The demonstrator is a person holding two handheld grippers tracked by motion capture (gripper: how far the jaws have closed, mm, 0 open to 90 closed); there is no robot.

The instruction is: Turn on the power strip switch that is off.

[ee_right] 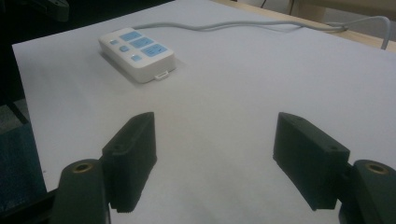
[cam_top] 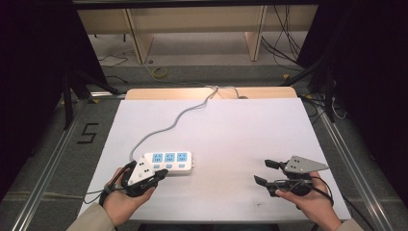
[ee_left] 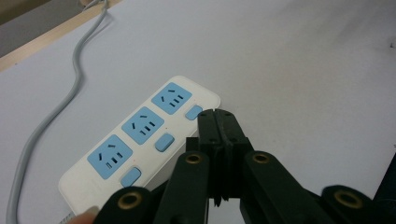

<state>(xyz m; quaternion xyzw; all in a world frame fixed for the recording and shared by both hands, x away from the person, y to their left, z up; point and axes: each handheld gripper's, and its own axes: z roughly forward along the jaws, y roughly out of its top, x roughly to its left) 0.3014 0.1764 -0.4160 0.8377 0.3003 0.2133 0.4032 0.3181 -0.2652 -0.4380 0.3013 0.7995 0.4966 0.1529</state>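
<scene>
Currently the left gripper (cam_top: 161, 174) sits lower left of the high view, jaws pressed flat together with nothing between them; its own view confirms this, tips (ee_left: 219, 122) just beside the near long edge of the power strip (ee_left: 140, 140), level with the end switch. Whether the tips actually touch the strip can't be told.

Power strip (cam_top: 169, 162) lies flat on the white table sheet (cam_top: 231, 130), left of centre in the high view, three blue sockets up, each with a blue switch beside it. Its grey cable (cam_top: 178, 120) snakes away to the top edge of the table.

Right gripper (cam_top: 263, 172) is lower right in the high view, jaws spread wide, empty, well apart from the strip. In the right gripper view the strip (ee_right: 137, 53) sits upper left, far beyond the parted jaws.
</scene>
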